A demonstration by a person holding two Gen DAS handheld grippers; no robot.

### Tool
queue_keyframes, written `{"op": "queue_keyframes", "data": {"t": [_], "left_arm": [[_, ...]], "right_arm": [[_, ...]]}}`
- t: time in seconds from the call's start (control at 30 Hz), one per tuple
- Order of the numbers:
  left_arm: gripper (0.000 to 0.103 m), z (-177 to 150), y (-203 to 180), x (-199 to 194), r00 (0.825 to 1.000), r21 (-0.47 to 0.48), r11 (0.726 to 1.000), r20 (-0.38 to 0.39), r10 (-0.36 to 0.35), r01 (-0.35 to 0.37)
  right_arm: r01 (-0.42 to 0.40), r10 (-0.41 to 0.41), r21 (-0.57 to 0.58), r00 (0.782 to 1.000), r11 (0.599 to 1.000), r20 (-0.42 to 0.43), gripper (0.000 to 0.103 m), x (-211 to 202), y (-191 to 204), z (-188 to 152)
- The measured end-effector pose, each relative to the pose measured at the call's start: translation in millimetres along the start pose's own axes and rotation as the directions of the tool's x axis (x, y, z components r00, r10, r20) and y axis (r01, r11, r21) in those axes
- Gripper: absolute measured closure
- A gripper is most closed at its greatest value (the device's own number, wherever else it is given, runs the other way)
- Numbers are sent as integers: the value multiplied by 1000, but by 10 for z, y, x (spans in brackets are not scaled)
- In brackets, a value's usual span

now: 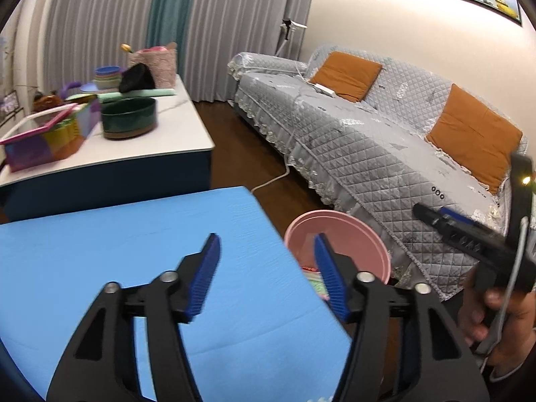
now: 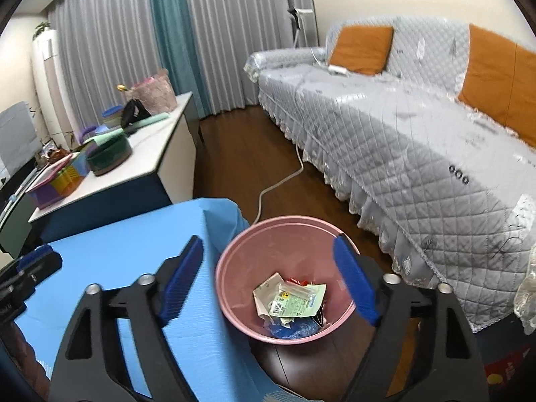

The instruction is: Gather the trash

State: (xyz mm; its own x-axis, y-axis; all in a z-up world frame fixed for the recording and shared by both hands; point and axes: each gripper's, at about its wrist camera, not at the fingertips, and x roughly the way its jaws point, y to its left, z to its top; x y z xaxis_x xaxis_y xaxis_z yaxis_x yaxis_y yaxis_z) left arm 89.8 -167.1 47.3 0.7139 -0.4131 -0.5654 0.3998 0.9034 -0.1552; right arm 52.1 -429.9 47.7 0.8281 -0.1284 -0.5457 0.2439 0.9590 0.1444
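Observation:
A pink bin (image 2: 234,268) stands on the floor beside the blue-covered table (image 2: 117,261). Several wrappers (image 2: 291,298) and a blue crumpled piece lie at its bottom. My right gripper (image 2: 271,278) is open and empty, held above the bin's mouth. My left gripper (image 1: 266,271) is open and empty over the blue table's (image 1: 134,251) right edge, with the bin (image 1: 348,238) just beyond it. The right gripper (image 1: 418,212) shows in the left wrist view at the right, held by a hand. The left gripper (image 2: 20,268) shows at the left edge of the right wrist view.
A grey quilted sofa (image 2: 418,140) with orange cushions (image 2: 363,48) runs along the right. A white cable (image 2: 278,184) lies on the wooden floor. A white side table (image 1: 181,124) behind holds a green pot (image 1: 129,117), colourful boxes (image 1: 47,137) and bowls. Curtains hang at the back.

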Motion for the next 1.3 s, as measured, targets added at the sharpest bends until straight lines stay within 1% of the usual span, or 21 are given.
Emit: {"op": "queue_keyframes", "data": {"t": [0.03, 0.07, 0.17, 0.2, 0.3, 0.33, 0.4, 0.43, 0.5, 0.57, 0.67, 0.77, 0.97, 1.3], "left_arm": [[35, -33, 28, -70, 1000, -1, 1000, 7, 11, -11], [33, -80, 51, -148, 1000, -2, 1000, 16, 26, -26], [23, -216, 129, -351, 995, -13, 996, 44, 87, -86], [20, -250, 153, -407, 994, -21, 995, 51, 100, -99], [17, -387, 243, -586, 989, -60, 989, 54, 141, -137], [13, -422, 265, -632, 988, -77, 987, 51, 148, -144], [9, -500, 321, -732, 985, -112, 981, 50, 168, -161], [9, -549, 339, -787, 982, -123, 977, 54, 180, -172], [8, -673, 381, -893, 971, -128, 967, 65, 230, -220], [8, -786, 404, -950, 961, -134, 957, 65, 269, -259], [8, -940, 496, -919, 954, -161, 941, 2, 300, -296], [8, -988, 572, -895, 953, -189, 935, -30, 300, -300], [8, -1029, 573, -930, 948, -180, 931, -24, 319, -317], [8, -1048, 537, -895, 948, -180, 931, -37, 315, -316]], "right_arm": [[-5, 5, -8, 1000, 1000, 12, 13, -83, 61, -15], [-9, 9, -16, 1000, 1000, 19, 10, -147, 112, -37], [-18, 21, -54, 999, 998, 43, 5, -375, 319, -158], [-18, 21, -61, 998, 998, 51, 5, -434, 366, -201], [-15, 21, -83, 998, 996, 65, 5, -581, 511, -339], [-12, 18, -90, 997, 996, 71, 5, -632, 559, -404], [-2, 10, -104, 996, 995, 84, 5, -695, 626, -505], [6, 4, -114, 996, 993, 85, 5, -713, 663, -572], [10, 0, -123, 997, 992, 76, 5, -711, 709, -678], [6, 0, -128, 999, 992, 50, 5, -680, 754, -798], [0, 6, -161, 999, 987, 34, 5, -665, 859, -905], [-6, 12, -182, 999, 983, 32, 5, -639, 922, -942], [-10, 14, -181, 1000, 983, 23, 5, -600, 971, -963], [-20, 22, -199, 1000, 980, 9, 5, -561, 1022, -1003]]}}
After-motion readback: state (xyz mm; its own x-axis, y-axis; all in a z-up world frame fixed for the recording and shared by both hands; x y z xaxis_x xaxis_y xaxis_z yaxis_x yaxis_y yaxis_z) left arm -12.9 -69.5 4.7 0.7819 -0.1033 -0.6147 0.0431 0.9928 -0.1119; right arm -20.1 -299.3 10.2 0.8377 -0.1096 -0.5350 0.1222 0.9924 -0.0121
